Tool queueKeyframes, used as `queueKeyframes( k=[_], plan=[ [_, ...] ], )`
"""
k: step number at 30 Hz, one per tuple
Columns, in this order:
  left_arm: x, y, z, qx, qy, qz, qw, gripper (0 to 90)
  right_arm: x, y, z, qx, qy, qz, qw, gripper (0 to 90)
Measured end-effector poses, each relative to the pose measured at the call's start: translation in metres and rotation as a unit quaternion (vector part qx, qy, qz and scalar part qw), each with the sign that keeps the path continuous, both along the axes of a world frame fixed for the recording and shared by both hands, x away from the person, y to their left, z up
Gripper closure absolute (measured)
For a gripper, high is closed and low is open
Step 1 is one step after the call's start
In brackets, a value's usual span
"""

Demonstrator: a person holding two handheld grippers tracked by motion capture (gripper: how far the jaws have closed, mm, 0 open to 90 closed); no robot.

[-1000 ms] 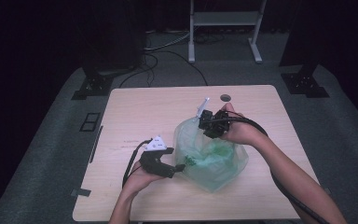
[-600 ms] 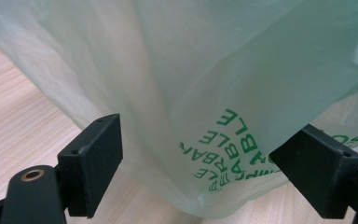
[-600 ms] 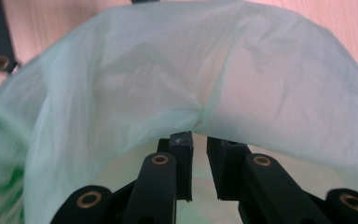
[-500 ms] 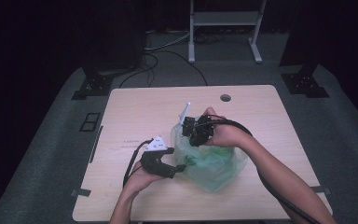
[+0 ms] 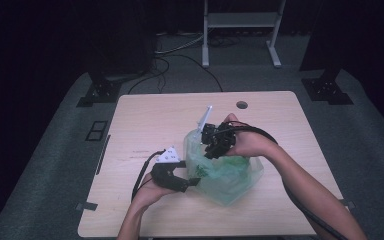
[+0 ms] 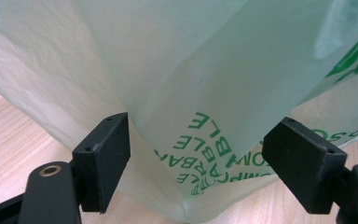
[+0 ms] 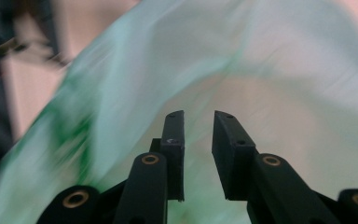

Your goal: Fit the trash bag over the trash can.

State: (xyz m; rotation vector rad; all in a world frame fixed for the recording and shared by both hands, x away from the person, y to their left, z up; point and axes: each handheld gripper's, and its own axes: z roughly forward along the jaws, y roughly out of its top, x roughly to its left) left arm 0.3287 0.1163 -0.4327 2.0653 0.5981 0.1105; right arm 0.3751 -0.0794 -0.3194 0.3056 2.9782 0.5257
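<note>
Here, a pale green plastic bag (image 5: 227, 175) sits on the wooden table (image 5: 145, 120), near its front edge. The left gripper (image 6: 193, 154) straddles its lower corner with jaws wide, just closing slightly. Above the bag's mouth, the right gripper (image 7: 198, 140) holds nothing, its jaws narrow and just opening.

The high view looks forward and down on the table (image 5: 145, 115) from the person's side, six o'clock. Each gripper view looks along its own jaws, very close. All three share the green bag (image 5: 227, 175) (image 6: 205, 70) (image 7: 242, 60).
</note>
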Motion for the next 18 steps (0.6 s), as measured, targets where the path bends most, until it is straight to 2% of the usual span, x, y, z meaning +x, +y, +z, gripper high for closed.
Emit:
queueKeyframes(
  k=[2,3,4,5,6,9,12,13,18],
  plan=[
    [0.000,0.000,-0.001,0.000,-0.001,-0.006,1.0000,27.0,-0.004,-0.008,0.003,-0.005,0.021,0.007,0.9997,75.7],
    [0.000,-0.001,-0.001,0.000,0.001,-0.007,1.0000,27.5,-0.005,-0.012,0.001,-0.015,0.038,0.014,0.9991,75.8],
    [0.000,0.000,-0.001,0.001,0.000,-0.015,0.9999,30.3,-0.005,-0.013,-0.001,-0.024,0.041,0.018,0.9987,76.2],
    [-0.001,0.000,0.000,0.001,0.000,-0.017,0.9999,36.4,-0.005,-0.015,-0.005,-0.042,0.044,0.017,0.9980,76.9],
    [-0.001,0.000,0.000,0.001,0.002,-0.021,0.9998,38.6,-0.005,-0.016,-0.009,-0.056,0.045,0.015,0.9973,77.3],
    [-0.002,0.000,0.000,-0.004,0.005,-0.026,0.9997,49.6,-0.004,-0.017,-0.022,-0.105,0.032,0.008,0.9940,79.3],
    [-0.002,0.000,-0.001,0.000,0.005,-0.034,0.9994,59.6,-0.002,-0.016,-0.028,-0.121,0.021,0.006,0.9924,80.8],
    [-0.002,0.000,-0.002,0.000,0.005,-0.036,0.9993,62.9,-0.002,-0.016,-0.030,-0.133,0.010,0.003,0.9911,81.7],
    [-0.003,0.000,-0.001,-0.003,0.003,-0.033,0.9995,71.4,0.005,-0.016,-0.036,-0.154,-0.023,-0.016,0.9876,87.8]
  ],
)
